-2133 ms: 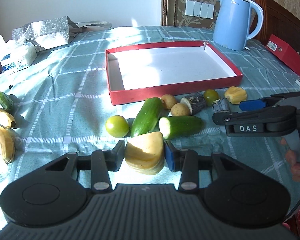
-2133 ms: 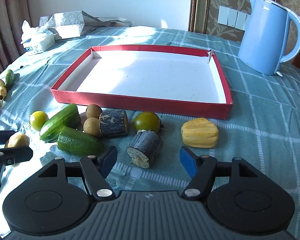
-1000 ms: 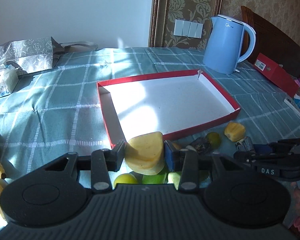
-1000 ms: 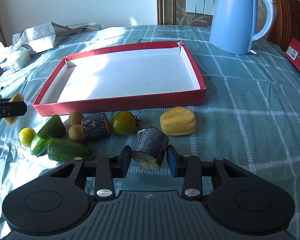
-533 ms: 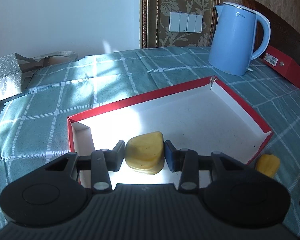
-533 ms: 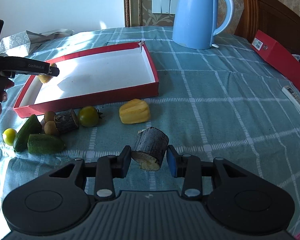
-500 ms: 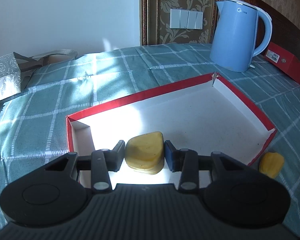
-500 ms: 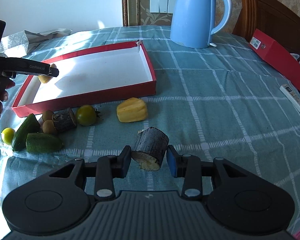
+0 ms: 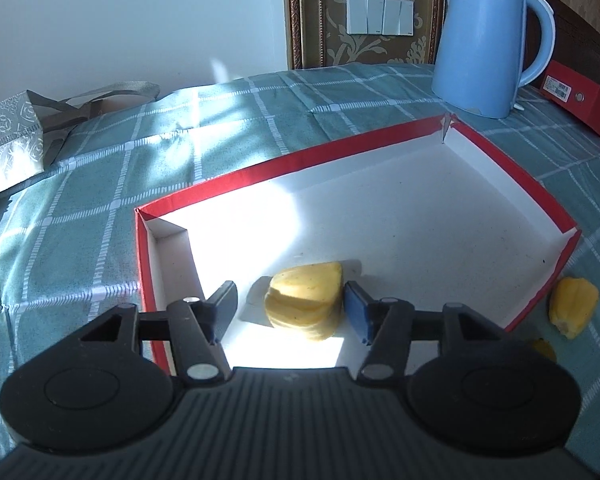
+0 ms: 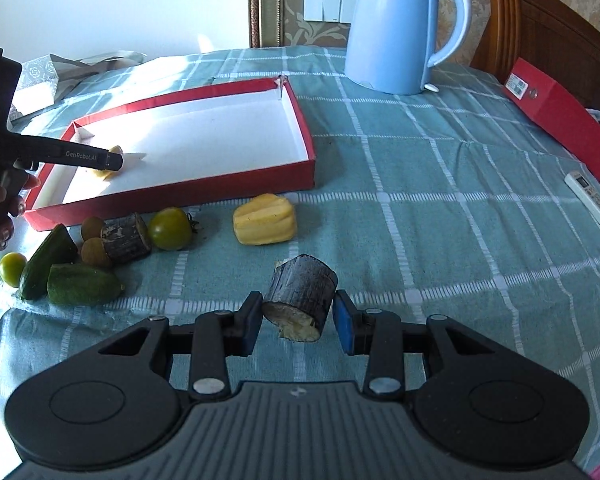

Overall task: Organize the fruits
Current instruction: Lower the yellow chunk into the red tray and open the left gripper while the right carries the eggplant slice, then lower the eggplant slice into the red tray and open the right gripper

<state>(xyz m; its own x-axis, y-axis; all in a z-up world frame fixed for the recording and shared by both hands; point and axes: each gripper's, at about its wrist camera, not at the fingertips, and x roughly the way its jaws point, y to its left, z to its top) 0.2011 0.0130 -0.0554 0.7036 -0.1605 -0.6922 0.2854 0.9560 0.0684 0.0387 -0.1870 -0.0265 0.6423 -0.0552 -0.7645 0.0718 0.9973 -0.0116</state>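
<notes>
In the left wrist view my left gripper (image 9: 288,304) hangs low over the near left corner of the red tray (image 9: 260,176). Its jaws are opening. A yellow fruit piece (image 9: 304,300) lies on the white tray floor between them, with a clear gap at the left pad. In the right wrist view the left gripper (image 10: 116,160) shows at the tray (image 10: 220,188), half hiding that yellow piece (image 10: 107,174). My right gripper (image 10: 296,316) is shut on a dark-skinned chunk (image 10: 302,292), held above the cloth right of the fruit pile.
In front of the tray lie a second yellow piece (image 10: 265,220), a green tomato (image 10: 170,229), another dark chunk (image 10: 125,238), two brown round fruits, two cucumber pieces (image 10: 82,290) and a small green fruit (image 10: 11,268). A blue kettle (image 10: 396,28), red box (image 10: 560,116) and remote (image 10: 592,202) stand to the right.
The left gripper carried the yellow piece over the tray's near corner, sank, then its jaws spread and left the piece on the tray floor. The right gripper still grips the dark chunk.
</notes>
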